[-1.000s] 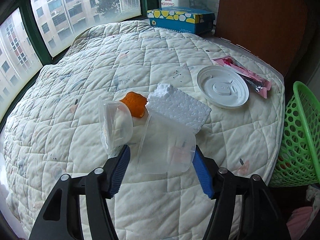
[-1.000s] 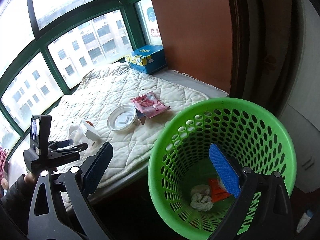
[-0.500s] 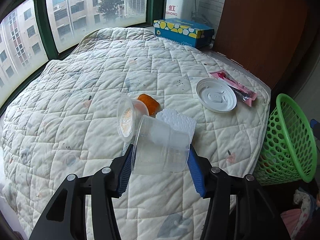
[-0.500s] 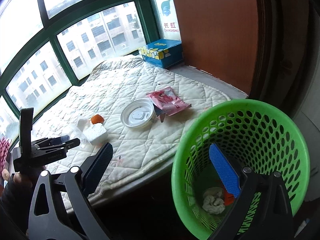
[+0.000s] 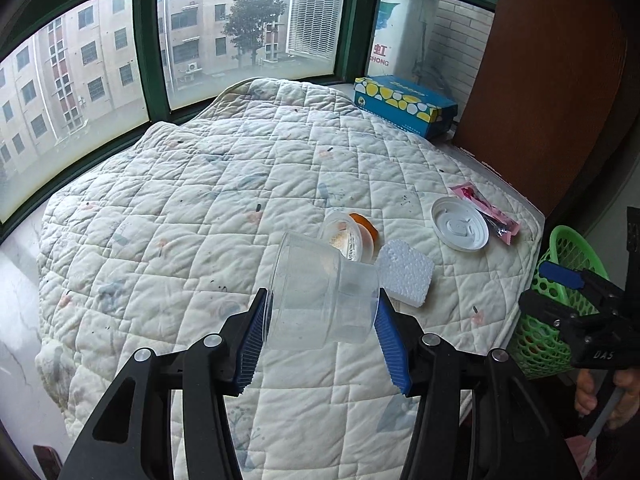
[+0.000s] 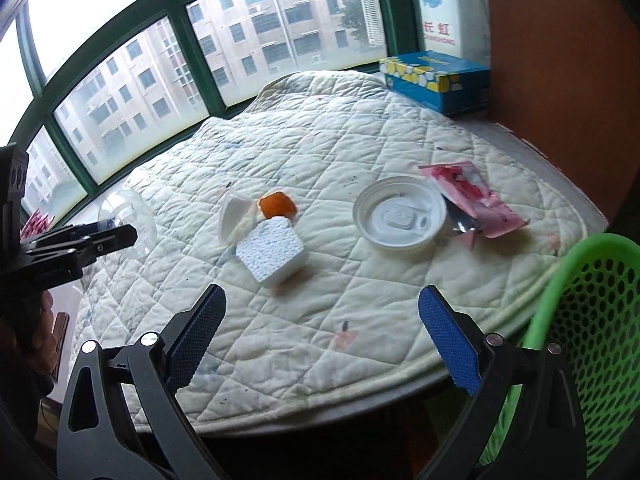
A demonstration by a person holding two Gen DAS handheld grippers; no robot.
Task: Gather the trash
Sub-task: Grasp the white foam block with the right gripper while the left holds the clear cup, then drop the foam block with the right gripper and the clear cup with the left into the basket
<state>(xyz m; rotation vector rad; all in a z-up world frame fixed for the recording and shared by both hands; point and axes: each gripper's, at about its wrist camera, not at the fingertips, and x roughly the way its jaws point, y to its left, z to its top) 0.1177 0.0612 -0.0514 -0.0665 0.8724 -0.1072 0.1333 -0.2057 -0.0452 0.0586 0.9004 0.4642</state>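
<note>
My left gripper (image 5: 320, 336) is shut on a clear plastic cup (image 5: 320, 300) and holds it tilted above the quilt; the cup also shows in the right wrist view (image 6: 128, 224). On the quilt lie a small clear lidded cup (image 6: 236, 216), an orange peel (image 6: 277, 205), a white foam block (image 6: 272, 256), a white round lid (image 6: 400, 212) and a pink wrapper (image 6: 476, 200). My right gripper (image 6: 320, 332) is open and empty over the quilt's near edge. The green basket (image 6: 592, 344) stands at the right, beside the bed.
The white quilt (image 5: 200, 208) covers a bay-window bench. A blue tissue box (image 5: 404, 104) lies at the far end by a brown wooden panel (image 5: 552, 80). Green-framed windows curve round the left and far sides.
My left gripper has closed on the clear cup and lifted it off the quilt. My right gripper has moved from over the basket to over the quilt's near edge.
</note>
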